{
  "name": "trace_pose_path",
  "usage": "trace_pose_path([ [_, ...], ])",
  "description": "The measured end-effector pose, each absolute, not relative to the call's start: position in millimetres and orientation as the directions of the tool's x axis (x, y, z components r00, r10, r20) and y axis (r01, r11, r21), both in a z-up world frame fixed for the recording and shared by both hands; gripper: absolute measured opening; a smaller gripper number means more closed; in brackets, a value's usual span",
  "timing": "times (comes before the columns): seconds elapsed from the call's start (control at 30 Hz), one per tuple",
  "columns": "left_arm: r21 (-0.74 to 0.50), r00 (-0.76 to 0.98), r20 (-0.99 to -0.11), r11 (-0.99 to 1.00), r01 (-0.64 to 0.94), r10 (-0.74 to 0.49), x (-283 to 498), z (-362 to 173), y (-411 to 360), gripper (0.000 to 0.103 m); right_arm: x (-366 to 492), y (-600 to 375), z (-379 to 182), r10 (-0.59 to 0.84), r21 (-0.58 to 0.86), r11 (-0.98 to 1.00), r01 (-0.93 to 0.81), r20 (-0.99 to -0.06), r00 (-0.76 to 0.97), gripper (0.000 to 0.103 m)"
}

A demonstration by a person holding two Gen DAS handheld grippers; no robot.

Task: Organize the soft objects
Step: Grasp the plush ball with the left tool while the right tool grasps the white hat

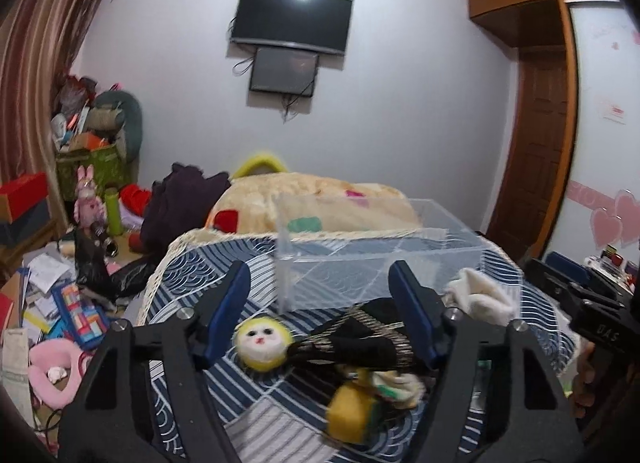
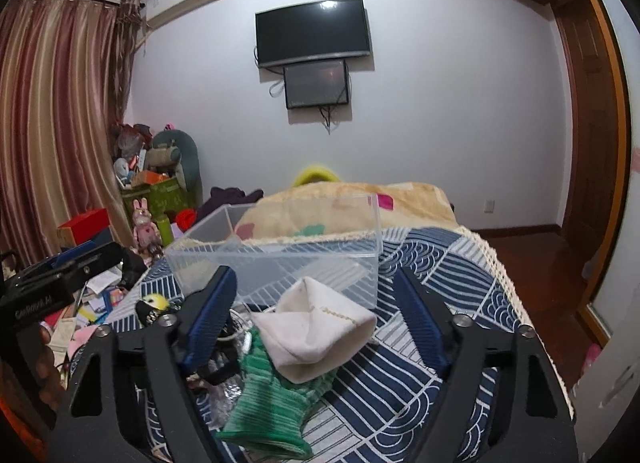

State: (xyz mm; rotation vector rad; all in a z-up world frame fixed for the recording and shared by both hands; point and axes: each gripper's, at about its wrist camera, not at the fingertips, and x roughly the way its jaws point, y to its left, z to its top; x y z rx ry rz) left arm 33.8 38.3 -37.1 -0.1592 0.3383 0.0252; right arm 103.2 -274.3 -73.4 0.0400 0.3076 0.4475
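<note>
A clear plastic box (image 1: 384,259) stands on the blue-and-white patterned bedspread (image 1: 256,407); it also shows in the right wrist view (image 2: 276,259) and looks empty. My left gripper (image 1: 320,315) is open above a doll with a yellow-haired face (image 1: 262,345) and black dress (image 1: 360,339). A yellow soft toy (image 1: 352,415) lies nearer. A white cloth (image 1: 480,295) lies to the right. My right gripper (image 2: 316,323) is open around a white sock (image 2: 316,335) lying on a green ribbed sock (image 2: 272,403).
A beige quilt (image 1: 320,199) lies behind the box. Clutter, boxes and plush toys (image 1: 88,203) cover the floor at left. A TV (image 2: 314,31) hangs on the far wall. A wooden door (image 1: 536,151) is at right. The other gripper (image 2: 48,283) shows at left.
</note>
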Motion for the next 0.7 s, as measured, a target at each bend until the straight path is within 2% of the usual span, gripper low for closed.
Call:
trace_pose_path([
  [0.2,-0.165,0.904,-0.426,0.979,-0.116,0.035,54,-62,61,0.062,113,-275,-84,0.433,0.135,0.901,-0.413,-0.330,0.839,0.070],
  [0.27,-0.171,0.881,-0.472,0.977,-0.130,0.035,63,-74,67,0.052,118,-274,-89,0.433,0.142,0.901,-0.410,-0.356,0.828,0.065],
  [0.3,-0.175,0.871,-0.490,0.976,-0.134,0.032,66,-79,68,0.051,120,-272,-92,0.432,0.146,0.901,-0.408,-0.371,0.822,0.062],
  [0.5,-0.165,0.842,-0.539,0.977,-0.132,0.023,79,-98,70,0.051,130,-266,-106,0.477,0.192,0.878,-0.439,-0.441,0.761,0.059],
  [0.7,-0.196,0.825,-0.565,0.971,-0.133,-0.001,85,-108,73,0.051,138,-265,-116,0.499,0.236,0.866,-0.441,-0.475,0.725,0.041],
])
